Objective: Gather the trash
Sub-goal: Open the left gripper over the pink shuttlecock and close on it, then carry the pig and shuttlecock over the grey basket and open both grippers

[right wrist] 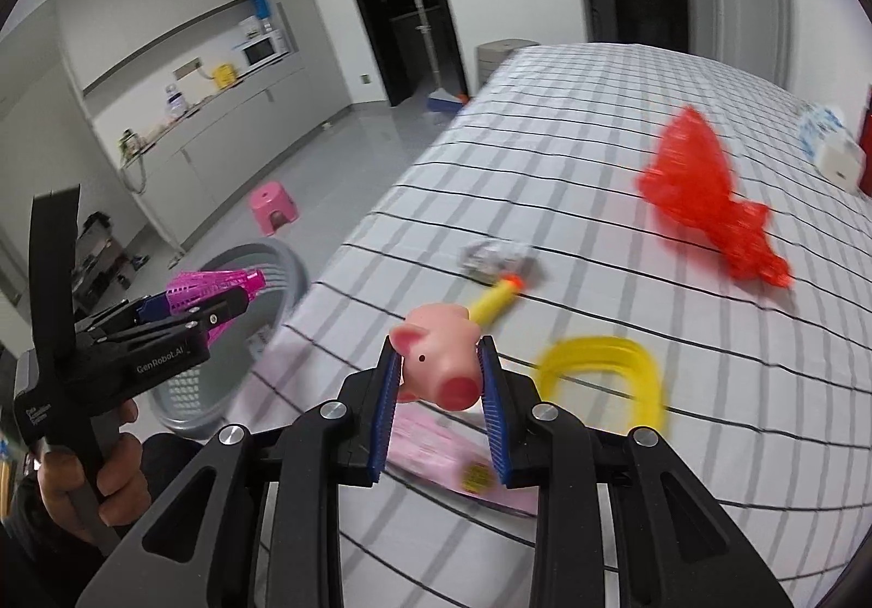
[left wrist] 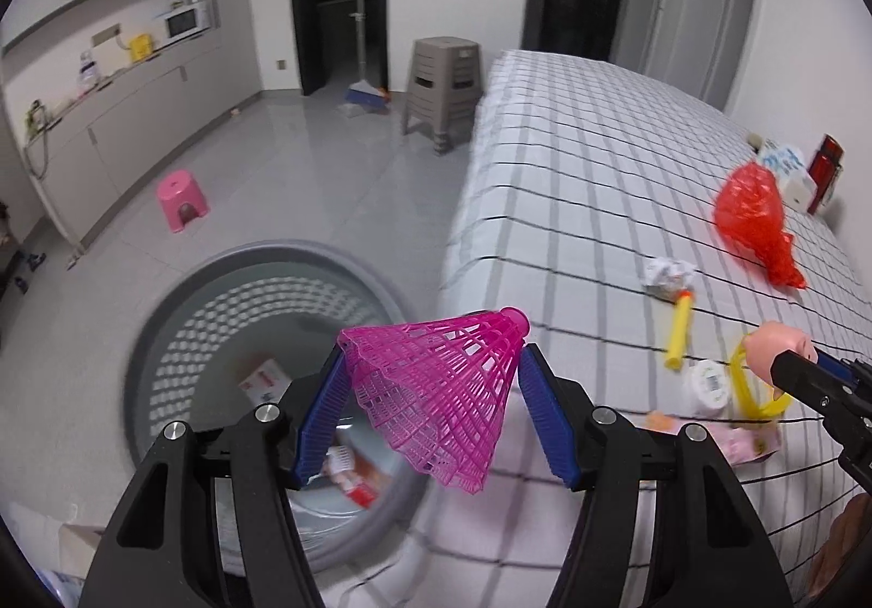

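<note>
A pink plastic shuttlecock [left wrist: 436, 390] sits between the blue pads of my left gripper [left wrist: 436, 354], which is shut on its skirt. It hangs over the near rim of a grey laundry-style basket [left wrist: 261, 248] on the floor beside the bed; several packets lie inside the basket. My right gripper [right wrist: 438, 345] is shut on a pink toy pig [right wrist: 441, 357] above the checked bedcover [right wrist: 545, 144]. In the right wrist view the left gripper [right wrist: 240, 302] with the shuttlecock [right wrist: 212, 289] is at the left, in front of the basket [right wrist: 283, 259].
On the bed lie a red plastic bag [left wrist: 752, 215], crumpled paper [left wrist: 667, 272], a yellow foam dart [left wrist: 680, 330], a yellow ring [right wrist: 599, 373], a pink packet [right wrist: 436, 450] and a tissue pack [left wrist: 785, 166]. A pink stool [left wrist: 182, 202] and stacked grey stools [left wrist: 444, 90] stand on the floor.
</note>
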Tool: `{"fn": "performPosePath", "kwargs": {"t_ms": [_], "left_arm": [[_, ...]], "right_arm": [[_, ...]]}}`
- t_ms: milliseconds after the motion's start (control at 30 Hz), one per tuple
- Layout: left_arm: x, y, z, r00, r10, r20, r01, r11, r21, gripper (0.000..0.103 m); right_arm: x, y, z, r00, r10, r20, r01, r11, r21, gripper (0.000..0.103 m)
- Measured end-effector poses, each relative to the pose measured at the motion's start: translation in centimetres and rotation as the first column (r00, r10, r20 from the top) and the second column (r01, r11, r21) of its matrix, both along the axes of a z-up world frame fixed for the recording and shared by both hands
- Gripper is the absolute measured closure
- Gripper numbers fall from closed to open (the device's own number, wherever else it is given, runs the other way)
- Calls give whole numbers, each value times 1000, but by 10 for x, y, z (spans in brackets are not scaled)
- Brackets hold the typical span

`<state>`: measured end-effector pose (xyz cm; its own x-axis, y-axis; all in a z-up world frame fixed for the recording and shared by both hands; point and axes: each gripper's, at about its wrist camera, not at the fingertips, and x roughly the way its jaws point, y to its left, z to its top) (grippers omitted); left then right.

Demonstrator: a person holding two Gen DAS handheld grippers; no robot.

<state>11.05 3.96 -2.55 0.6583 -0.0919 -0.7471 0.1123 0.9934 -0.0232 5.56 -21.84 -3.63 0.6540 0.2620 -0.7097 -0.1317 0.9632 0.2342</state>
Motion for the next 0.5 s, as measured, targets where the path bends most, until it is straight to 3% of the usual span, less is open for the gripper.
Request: {"fn": "performPosePath", "kwargs": {"t_ms": [500], "left_arm": [[-15, 113, -22, 975, 221, -25, -221, 975, 5, 42]], "right_arm": [[52, 136, -19, 970, 235, -54, -236, 972, -15, 75]]}}
